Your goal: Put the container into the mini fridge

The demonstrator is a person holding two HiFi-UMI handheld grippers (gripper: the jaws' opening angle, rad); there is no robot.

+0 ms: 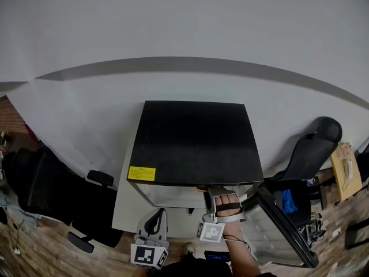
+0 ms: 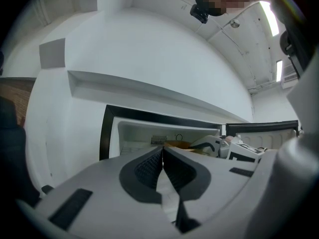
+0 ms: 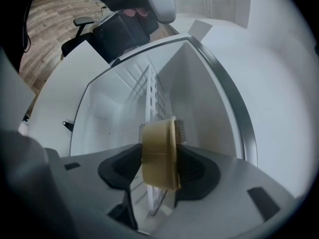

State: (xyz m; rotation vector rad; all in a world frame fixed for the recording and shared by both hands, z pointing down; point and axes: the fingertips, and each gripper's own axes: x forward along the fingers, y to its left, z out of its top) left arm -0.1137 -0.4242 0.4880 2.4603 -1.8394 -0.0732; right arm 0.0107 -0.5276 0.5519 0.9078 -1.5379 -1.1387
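Note:
The mini fridge [image 1: 193,140] has a black top, and its door [image 1: 282,227] hangs open to the right. My right gripper [image 1: 216,194] reaches into the open front. In the right gripper view it [image 3: 159,169] is shut on a tan container [image 3: 159,151], held on edge between both pads inside the white fridge cavity [image 3: 114,108], in front of a wire shelf [image 3: 153,96]. My left gripper [image 1: 154,217] hangs low in front of the fridge's left side. Its jaws [image 2: 162,159] are shut with nothing between them. From there the container [image 2: 178,144] shows inside the fridge opening [image 2: 144,133].
A yellow label [image 1: 142,173] sits on the fridge's front left corner. One black office chair [image 1: 314,146] stands to the right and another [image 1: 52,183] to the left. A white wall runs behind the fridge. The floor is wood plank [image 1: 34,253].

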